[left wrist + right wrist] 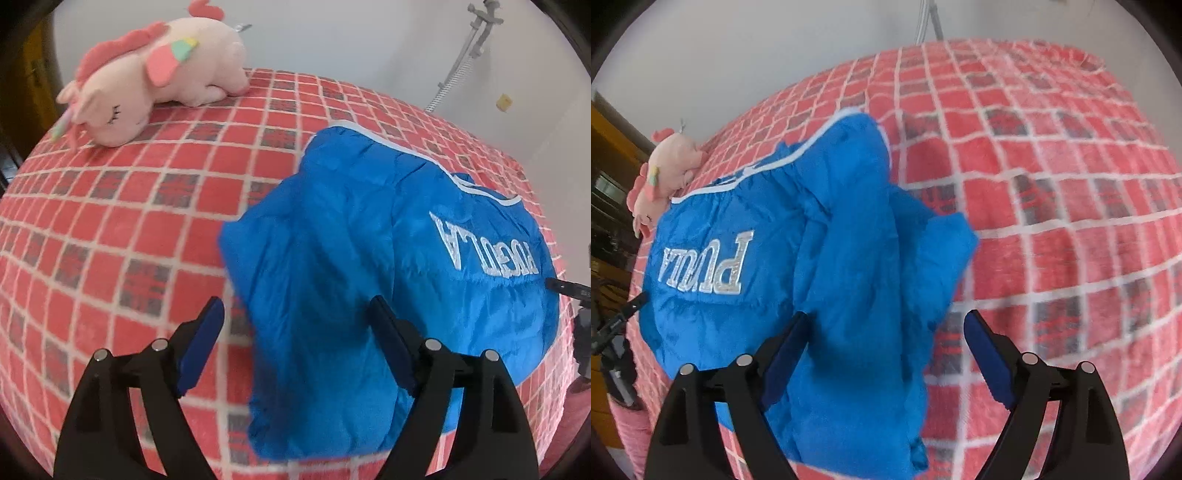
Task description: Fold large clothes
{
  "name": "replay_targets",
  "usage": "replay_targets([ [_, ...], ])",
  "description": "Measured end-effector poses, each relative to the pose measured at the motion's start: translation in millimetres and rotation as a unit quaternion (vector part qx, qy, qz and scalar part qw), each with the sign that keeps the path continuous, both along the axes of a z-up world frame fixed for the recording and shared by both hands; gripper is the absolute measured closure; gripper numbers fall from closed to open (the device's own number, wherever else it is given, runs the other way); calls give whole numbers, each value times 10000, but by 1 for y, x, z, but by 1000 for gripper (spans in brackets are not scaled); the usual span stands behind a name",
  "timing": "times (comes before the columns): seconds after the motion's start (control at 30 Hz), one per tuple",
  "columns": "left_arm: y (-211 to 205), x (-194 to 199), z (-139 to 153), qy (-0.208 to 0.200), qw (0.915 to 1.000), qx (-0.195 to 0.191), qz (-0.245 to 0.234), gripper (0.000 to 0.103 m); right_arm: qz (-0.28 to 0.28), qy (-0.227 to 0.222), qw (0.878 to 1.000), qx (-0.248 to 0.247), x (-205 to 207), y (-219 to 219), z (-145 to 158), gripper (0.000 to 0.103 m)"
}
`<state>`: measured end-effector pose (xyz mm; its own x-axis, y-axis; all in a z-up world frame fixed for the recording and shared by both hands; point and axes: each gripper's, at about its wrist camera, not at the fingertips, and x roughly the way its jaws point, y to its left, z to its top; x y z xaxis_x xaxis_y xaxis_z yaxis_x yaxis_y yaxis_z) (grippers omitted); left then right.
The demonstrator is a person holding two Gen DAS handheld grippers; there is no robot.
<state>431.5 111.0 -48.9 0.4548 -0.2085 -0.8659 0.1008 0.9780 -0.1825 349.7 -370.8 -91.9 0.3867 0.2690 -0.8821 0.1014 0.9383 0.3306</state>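
Observation:
A blue puffy jacket (369, 266) with white lettering lies partly folded on a bed covered by a red checked blanket (110, 221). My left gripper (297, 314) hovers open over the jacket's left edge, its pads touching nothing. In the right wrist view the same jacket (812, 258) spreads out with a loose flap toward the right. My right gripper (884, 328) is open above the jacket's right edge, nothing pressed between its blue pads. The tip of the right gripper (565, 286) shows at the left view's right edge.
A pink plush unicorn (155, 74) lies at the bed's far left corner, also seen as the plush unicorn (665, 173) in the right wrist view. A white wall stands behind the bed. Red blanket (1052, 184) stretches to the right of the jacket.

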Motion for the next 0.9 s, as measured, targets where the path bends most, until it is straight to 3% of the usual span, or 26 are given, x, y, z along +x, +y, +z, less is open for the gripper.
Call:
replay_targets([
  [0.13, -8, 17, -15, 139, 9998, -123, -82, 17, -11, 146, 9992, 380, 16, -2, -19, 13],
  [0.23, -10, 25, -22, 130, 9995, -295, -1, 19, -57, 94, 9979, 637, 23, -6, -27, 12],
  [0.3, -10, 26, -23, 105, 9990, -432, 17, 28, -59, -40, 9980, 636, 23, -5, -26, 18],
  [0.37, -14, 22, -21, 22, 9988, -485, -43, 54, -49, -195, 9973, 709, 20, -4, -23, 45],
  [0.43, -21, 14, -13, -191, 9991, -356, -132, 72, -40, -341, 9952, 920, 16, -3, -17, 65],
  [0.53, -28, 1, 0, -433, 9986, -274, -133, 88, -27, -535, 9949, 849, 5, 0, -1, 78],
  [0.77, -34, -41, 42, -956, 9948, -309, -157, 93, 63, -883, 9910, 1008, -22, -4, 42, 84],
  [0.9, -36, -81, 71, -1216, 9917, -315, -285, 93, 215, -1067, 9893, 968, -60, -1, 71, 85],
])
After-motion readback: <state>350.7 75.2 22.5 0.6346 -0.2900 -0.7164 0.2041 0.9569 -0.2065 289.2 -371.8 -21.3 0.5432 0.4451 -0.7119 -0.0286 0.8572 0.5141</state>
